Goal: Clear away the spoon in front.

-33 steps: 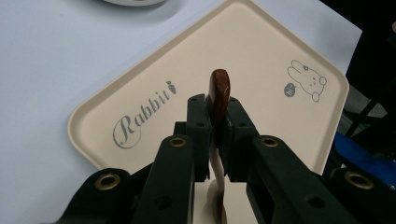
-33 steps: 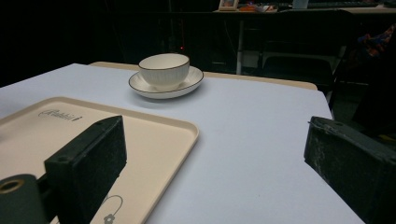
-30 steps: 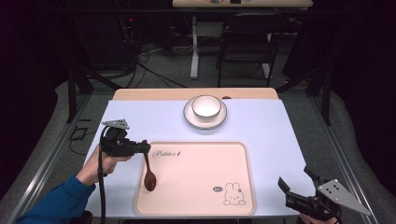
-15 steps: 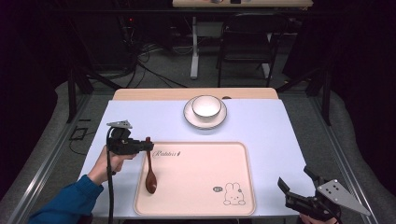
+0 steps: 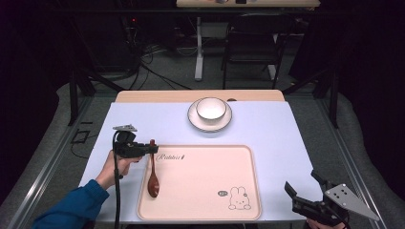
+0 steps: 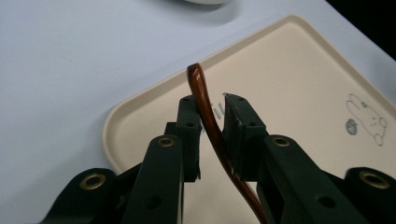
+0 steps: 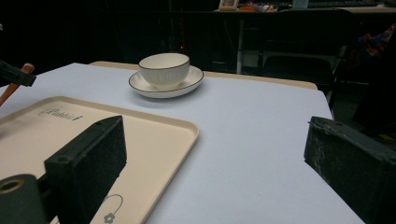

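Observation:
A brown wooden spoon (image 5: 153, 177) lies with its bowl on the left part of the cream tray (image 5: 205, 183), its handle rising toward the tray's far left corner. My left gripper (image 5: 151, 150) stands around the handle's upper end. In the left gripper view the handle (image 6: 201, 91) runs between the jaws of the left gripper (image 6: 212, 100), which have just been opening. It rests near one pad, with a gap to the other. My right gripper (image 5: 302, 183) is open and empty at the table's near right corner, and its wide jaws (image 7: 215, 135) face the tray (image 7: 154, 140).
A white bowl (image 5: 210, 108) on a saucer (image 5: 210, 123) stands at the back centre of the white table, seen also as the bowl (image 7: 164, 67). A rabbit drawing marks the tray's near right corner. A black chair and cables lie beyond the table.
My left gripper has come down and a little to the right with the spoon handle, so the spoon lies flatter on the tray. The right gripper has not moved.

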